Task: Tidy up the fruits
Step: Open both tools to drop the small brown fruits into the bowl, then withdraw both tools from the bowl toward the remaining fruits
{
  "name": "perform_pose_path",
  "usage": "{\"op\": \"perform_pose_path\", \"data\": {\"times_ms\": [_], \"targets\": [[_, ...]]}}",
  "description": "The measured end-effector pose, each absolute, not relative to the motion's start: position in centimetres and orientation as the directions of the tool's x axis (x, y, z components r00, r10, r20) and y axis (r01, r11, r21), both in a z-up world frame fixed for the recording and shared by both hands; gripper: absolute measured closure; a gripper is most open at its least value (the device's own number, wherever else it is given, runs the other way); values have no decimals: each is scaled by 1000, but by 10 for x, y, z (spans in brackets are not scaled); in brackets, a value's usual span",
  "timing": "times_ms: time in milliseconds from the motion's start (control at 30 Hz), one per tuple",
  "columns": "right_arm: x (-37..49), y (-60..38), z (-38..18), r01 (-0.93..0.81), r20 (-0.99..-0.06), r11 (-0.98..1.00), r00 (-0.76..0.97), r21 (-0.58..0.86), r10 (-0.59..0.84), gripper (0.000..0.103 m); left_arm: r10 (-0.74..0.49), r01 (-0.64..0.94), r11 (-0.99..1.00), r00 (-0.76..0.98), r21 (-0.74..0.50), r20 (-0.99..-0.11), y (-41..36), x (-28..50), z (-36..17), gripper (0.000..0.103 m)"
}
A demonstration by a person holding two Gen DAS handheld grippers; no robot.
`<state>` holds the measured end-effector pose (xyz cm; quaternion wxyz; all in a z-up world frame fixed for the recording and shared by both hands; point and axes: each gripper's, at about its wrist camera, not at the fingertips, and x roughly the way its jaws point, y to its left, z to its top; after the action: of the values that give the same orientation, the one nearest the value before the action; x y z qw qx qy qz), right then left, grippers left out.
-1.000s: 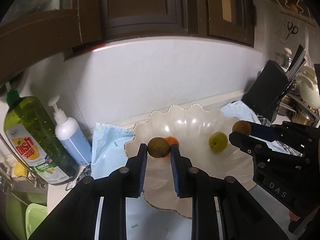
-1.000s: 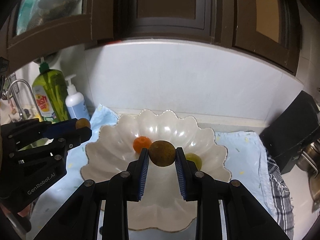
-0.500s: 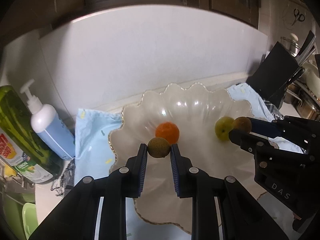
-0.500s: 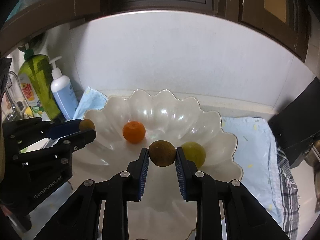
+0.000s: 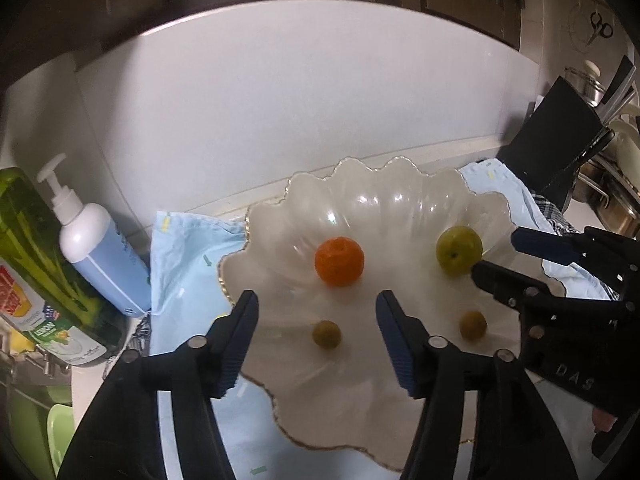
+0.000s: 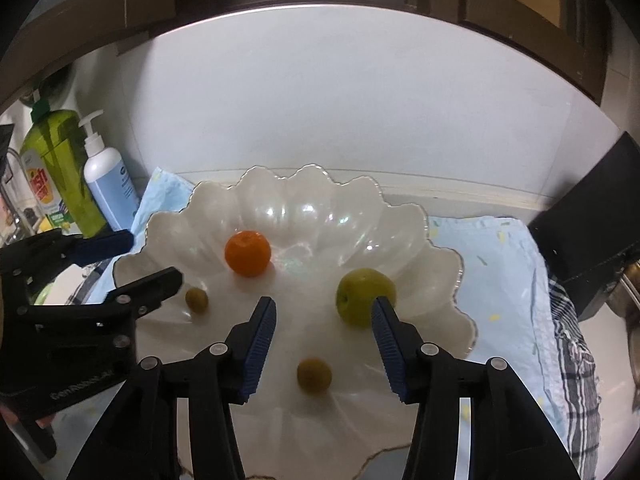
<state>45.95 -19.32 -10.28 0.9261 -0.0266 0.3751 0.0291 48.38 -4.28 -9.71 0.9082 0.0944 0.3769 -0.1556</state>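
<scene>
Left gripper [image 5: 316, 308] spread wide, empty; right gripper [image 6: 323, 312] likewise — small brown-green fruit [image 5: 327, 334] and its twin [image 6: 314, 375] lie loose in scalloped bowl [image 6: 440, 280] near tangerine [image 6: 247, 253], green fruit [image 6: 362, 295]. Light, round, rolls easily — pinch across middle

"DAS" is printed on the black right gripper [image 5: 496, 258] body, and "LEMON" can be read on the tall green dish-soap bottle's [image 5: 36, 276] label.
</scene>
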Motion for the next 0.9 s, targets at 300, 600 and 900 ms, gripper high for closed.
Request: {"op": "perform_pose_path", "data": {"times_ms": [300, 600, 900], "targets": [[429, -191, -80, -40, -636, 996, 771, -77, -18, 33, -159, 270, 960, 749, 77, -644, -21, 455, -63, 5], [389, -180, -52, -62, -567, 996, 824, -68, 12, 31, -164, 264, 960, 798, 92, -580, -8, 413, -33, 0], [347, -167, -33, -89, -509, 993, 860, -73, 40, 31, -182, 264, 962, 808, 67, -560, 12, 373, -18, 0]]}}
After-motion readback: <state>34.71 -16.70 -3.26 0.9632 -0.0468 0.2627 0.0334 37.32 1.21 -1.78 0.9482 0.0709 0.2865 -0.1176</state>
